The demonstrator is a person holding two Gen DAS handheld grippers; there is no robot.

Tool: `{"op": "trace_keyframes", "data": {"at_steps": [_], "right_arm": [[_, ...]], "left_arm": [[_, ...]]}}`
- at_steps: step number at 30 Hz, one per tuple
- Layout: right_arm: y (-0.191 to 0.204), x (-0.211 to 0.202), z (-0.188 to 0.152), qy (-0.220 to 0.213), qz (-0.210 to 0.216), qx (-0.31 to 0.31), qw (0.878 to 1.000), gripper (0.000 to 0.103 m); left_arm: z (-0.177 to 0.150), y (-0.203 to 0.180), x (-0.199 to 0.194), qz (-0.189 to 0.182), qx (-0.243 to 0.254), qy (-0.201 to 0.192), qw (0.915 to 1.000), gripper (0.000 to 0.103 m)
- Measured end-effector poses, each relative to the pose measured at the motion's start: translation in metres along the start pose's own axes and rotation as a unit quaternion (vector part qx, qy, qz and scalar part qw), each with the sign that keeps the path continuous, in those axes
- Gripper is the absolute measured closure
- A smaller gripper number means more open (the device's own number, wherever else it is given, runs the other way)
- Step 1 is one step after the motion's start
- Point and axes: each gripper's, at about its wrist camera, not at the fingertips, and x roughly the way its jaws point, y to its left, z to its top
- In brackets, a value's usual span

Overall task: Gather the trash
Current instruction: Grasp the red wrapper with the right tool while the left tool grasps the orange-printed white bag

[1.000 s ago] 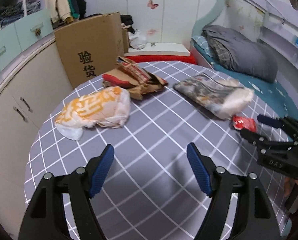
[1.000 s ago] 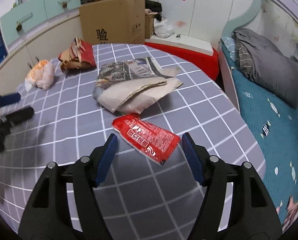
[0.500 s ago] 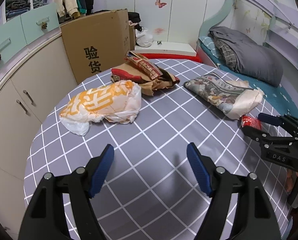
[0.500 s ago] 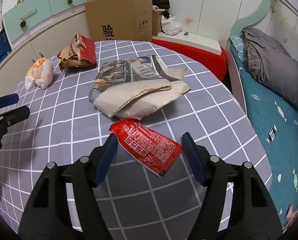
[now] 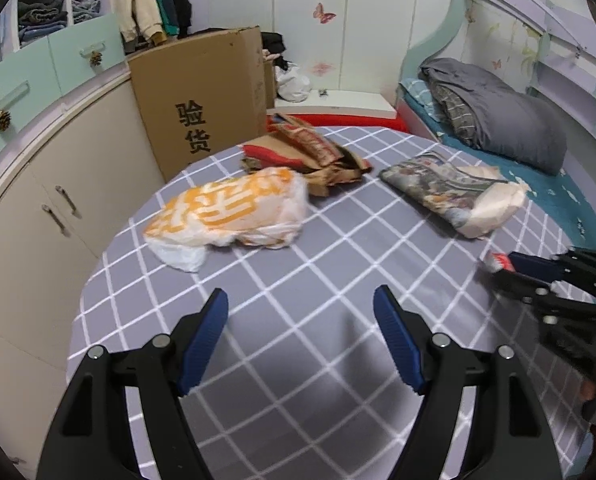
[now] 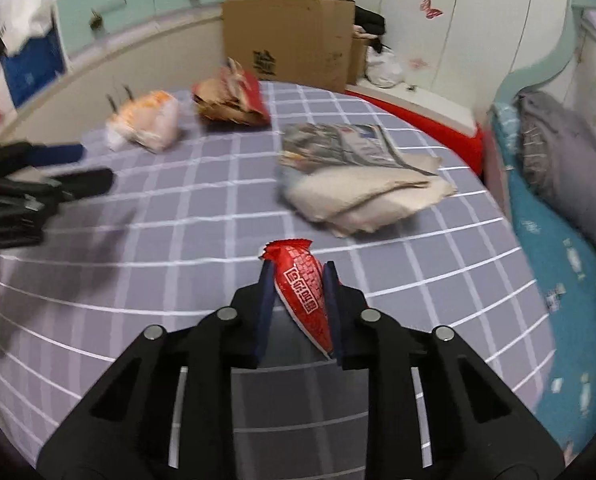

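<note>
Closing on the red snack wrapper (image 6: pixel 303 288), the right gripper (image 6: pixel 298 300) had the packet pinched between its blue pads above the grey checked tablecloth (image 6: pixel 178 216). Only the right wrist view showed that grip plainly; the left wrist view caught just a red scrap (image 5: pixel 497 261) at the tip of that gripper (image 5: pixel 513 270). The left gripper (image 5: pixel 301 338) hung spread wide over bare cloth, holding nothing. An orange-and-white plastic bag (image 5: pixel 234 210), a crumpled red-and-brown paper bag (image 5: pixel 309 152) and a folded newspaper bundle (image 5: pixel 453 194) lay on the table. The cardboard box (image 5: pixel 202 108) stood behind; its contents were hidden
</note>
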Motion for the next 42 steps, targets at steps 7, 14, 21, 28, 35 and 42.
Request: {"op": "trace_keyframes", "data": {"at_steps": [7,14,21,28,35,42], "right_arm": [[0.023,-0.016,0.018,-0.036,0.042,0.007,0.998,0.082],[0.030,-0.011,0.039,-0.059,0.059,0.033,0.996,0.082],[0.023,0.008,0.053,-0.066,0.068,0.076,0.993,0.082],[0.017,0.023,0.064,-0.074,0.069,0.102,0.990,0.082],[0.017,0.035,0.066,-0.066,0.066,0.107,0.990,0.086],[0.028,0.042,0.063,-0.039,0.033,0.067,0.996,0.086]], "left_arm": [[0.003,0.024,0.000,0.007,-0.017,-0.009,0.9998,0.030],[0.020,0.020,0.005,0.031,0.023,-0.043,0.9984,0.030],[0.034,0.003,0.022,0.068,0.122,-0.066,0.9880,0.030],[0.051,0.005,0.049,0.078,0.138,-0.053,0.9859,0.030],[0.050,0.004,0.067,0.076,0.153,-0.054,0.9838,0.034],[0.049,0.012,0.063,0.061,0.132,-0.056,0.9878,0.062]]}}
